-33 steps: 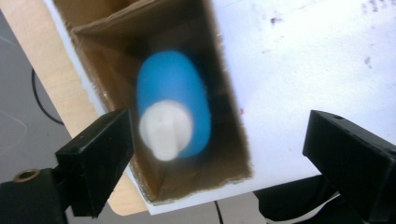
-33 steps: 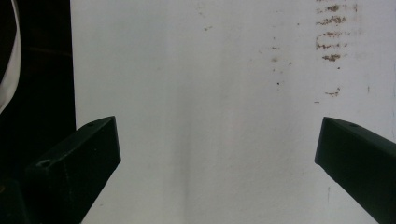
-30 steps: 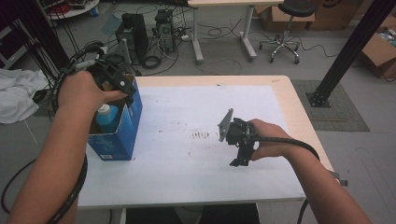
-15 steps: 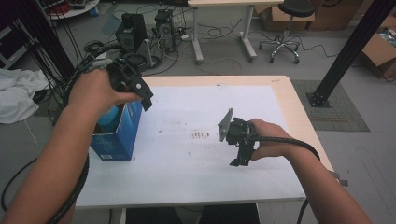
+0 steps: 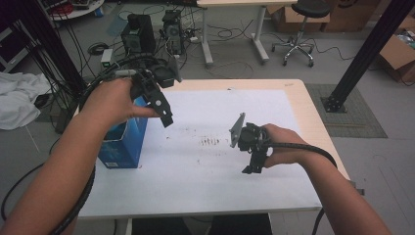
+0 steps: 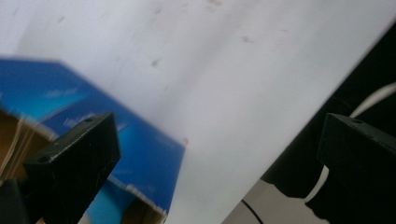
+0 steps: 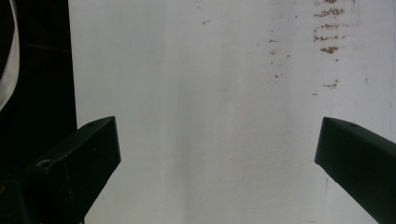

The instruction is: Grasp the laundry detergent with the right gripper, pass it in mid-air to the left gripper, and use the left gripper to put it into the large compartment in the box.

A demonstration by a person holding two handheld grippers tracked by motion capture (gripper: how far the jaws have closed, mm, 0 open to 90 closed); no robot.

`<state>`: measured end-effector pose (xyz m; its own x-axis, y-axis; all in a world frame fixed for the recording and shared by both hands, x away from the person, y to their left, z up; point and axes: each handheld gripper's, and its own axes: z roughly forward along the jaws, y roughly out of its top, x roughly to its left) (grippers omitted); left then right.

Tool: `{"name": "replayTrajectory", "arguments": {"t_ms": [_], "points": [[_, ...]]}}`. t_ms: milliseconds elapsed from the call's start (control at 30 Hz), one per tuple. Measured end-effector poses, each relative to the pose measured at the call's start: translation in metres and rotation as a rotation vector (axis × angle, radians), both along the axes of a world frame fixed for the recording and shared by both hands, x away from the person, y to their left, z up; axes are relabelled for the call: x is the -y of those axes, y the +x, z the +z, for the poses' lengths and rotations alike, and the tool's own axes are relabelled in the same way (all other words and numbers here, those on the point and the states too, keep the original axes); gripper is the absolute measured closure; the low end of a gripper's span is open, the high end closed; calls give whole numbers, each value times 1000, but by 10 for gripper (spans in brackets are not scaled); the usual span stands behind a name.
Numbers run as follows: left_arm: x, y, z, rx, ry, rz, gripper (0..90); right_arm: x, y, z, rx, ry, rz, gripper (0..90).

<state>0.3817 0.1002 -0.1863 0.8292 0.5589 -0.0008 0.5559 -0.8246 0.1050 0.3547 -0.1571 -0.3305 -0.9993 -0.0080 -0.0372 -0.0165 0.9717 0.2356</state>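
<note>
Left gripper (image 5: 164, 110): jaws apart, empty, raised beside open blue cardboard box (image 5: 122, 144) at white table's (image 5: 195, 171) left edge | right gripper (image 5: 252, 164): jaws apart, empty, low over table.

left tongs (image 5: 164, 105) raised, right tongs (image 5: 253, 161) low, both agape

Lab or workshop space, indicated by the grey floor strewn with loose cables (image 5: 230, 34) and two computer towers (image 5: 138, 30) set directly on it. A swivel stool (image 5: 298, 29), cardboard boxes (image 5: 399, 46) and a black frame strut (image 5: 364, 51) are seen around the white worktop (image 5: 205, 171).
</note>
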Motion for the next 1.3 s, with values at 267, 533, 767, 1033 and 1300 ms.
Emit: {"name": "replayTrajectory", "arguments": {"t_ms": [267,533,767,1033,1300], "points": [[26,-18,-8,14,21,-258,1,2,-3,6,8,-10,-8,0],[46,-35,-28,-20,55,-504,1,2,-6,12,18,-13,-5,0],[47,-38,-41,-26,78,-565,1,5,-4,9,15,-26,-6,0],[45,-35,-44,-28,76,-565,1,7,-4,8,12,-32,-12,0],[45,-34,-45,-36,81,-571,1,7,-4,8,11,-31,-13,0]]}}
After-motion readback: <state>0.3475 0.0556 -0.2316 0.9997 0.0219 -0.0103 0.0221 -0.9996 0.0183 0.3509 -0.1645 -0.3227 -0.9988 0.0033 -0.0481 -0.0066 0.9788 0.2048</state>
